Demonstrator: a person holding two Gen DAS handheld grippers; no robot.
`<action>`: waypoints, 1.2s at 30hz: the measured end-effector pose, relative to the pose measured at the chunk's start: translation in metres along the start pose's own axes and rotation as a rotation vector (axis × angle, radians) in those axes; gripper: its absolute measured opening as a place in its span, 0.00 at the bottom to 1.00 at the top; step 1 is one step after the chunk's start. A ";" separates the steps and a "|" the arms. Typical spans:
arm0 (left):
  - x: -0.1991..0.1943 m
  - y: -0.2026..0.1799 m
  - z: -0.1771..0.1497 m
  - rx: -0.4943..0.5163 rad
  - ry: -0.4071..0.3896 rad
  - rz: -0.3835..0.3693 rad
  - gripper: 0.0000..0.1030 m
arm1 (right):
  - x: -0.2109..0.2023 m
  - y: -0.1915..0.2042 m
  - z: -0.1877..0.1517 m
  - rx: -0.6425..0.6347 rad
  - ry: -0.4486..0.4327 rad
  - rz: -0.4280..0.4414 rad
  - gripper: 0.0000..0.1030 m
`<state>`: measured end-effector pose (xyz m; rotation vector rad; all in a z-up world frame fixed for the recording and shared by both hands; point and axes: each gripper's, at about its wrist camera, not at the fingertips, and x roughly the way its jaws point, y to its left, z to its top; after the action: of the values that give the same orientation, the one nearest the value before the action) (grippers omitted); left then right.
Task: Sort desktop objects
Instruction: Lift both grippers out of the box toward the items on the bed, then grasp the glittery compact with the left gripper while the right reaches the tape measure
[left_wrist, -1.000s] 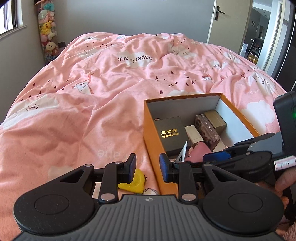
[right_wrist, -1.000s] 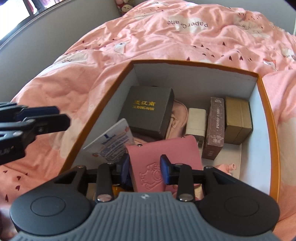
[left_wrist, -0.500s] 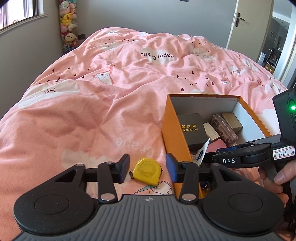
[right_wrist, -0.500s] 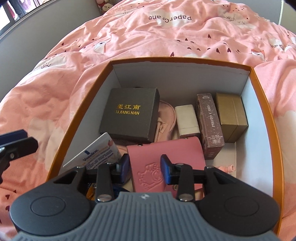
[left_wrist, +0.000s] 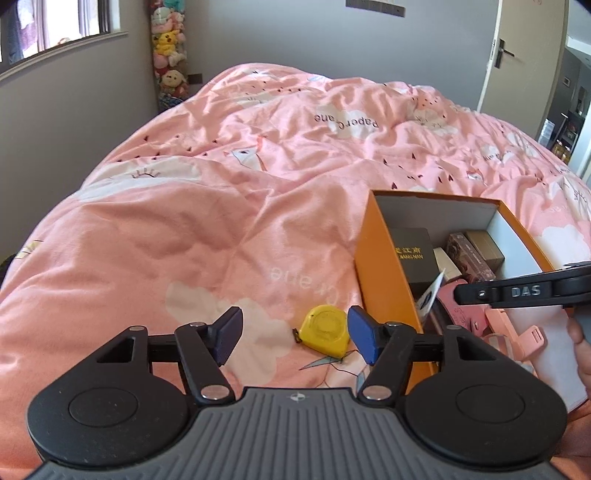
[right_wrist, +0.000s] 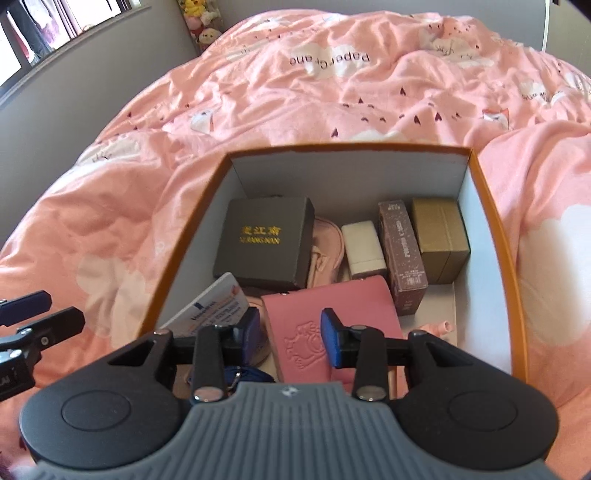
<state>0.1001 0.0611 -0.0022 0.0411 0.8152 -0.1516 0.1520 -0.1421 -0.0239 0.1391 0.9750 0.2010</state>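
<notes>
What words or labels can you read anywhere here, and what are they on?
"Paper Crane", upside down: pink bedspread.
"XI JIANG NAN", under gold Chinese characters: dark grey box.
"DAS": right tongs arm.
Vertical print on maroon carton: too blurred.
Print on white card: too blurred.

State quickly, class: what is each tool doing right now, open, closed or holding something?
Left tool: open, empty, near the yellow tape measure.
Right tool: open, empty, above the pink wallet.

Both black plastic grippers, left (left_wrist: 294, 334) and right (right_wrist: 290, 336), carry blue finger pads (left_wrist: 361, 338), silver pivot screws and ribbed grey bases.
</notes>
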 end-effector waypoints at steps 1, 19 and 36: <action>-0.003 0.003 0.000 -0.003 -0.009 0.010 0.74 | -0.005 0.002 0.000 -0.006 -0.013 0.006 0.39; 0.024 0.028 -0.027 -0.072 0.241 -0.140 0.67 | -0.044 0.090 0.016 -0.303 -0.114 0.095 0.39; 0.088 0.027 -0.052 -0.184 0.488 -0.189 0.54 | 0.021 0.141 0.022 -0.590 0.054 0.110 0.29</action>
<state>0.1260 0.0821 -0.1030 -0.1795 1.3181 -0.2499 0.1665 -0.0007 0.0003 -0.3559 0.9262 0.5864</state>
